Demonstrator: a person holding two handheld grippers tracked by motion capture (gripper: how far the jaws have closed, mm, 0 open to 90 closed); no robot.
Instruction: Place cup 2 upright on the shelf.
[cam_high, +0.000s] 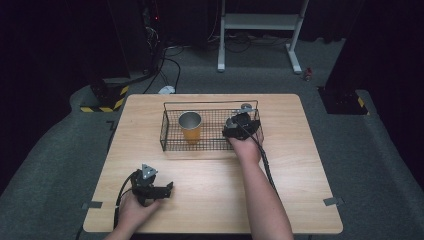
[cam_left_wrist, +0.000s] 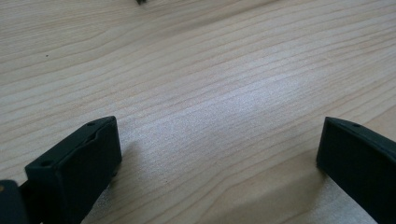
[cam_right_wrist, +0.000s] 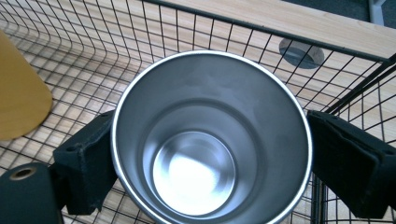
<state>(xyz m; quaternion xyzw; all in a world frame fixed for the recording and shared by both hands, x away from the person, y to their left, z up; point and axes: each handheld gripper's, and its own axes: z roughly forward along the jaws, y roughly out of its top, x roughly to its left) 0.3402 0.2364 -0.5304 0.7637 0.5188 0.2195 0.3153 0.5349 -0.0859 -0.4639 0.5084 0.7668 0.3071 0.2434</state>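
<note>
Right gripper is pinching a steel cup at centre frame, inside the right end of the wire basket. Left gripper is sitting spread on the table. Risks: the smooth cup slipping, or its base snagging the basket rim or knocking the orange cup.

We see bare tabletop open across the near half. Farther back, the wire basket walls hem in an orange cup and a steel cup.
</note>
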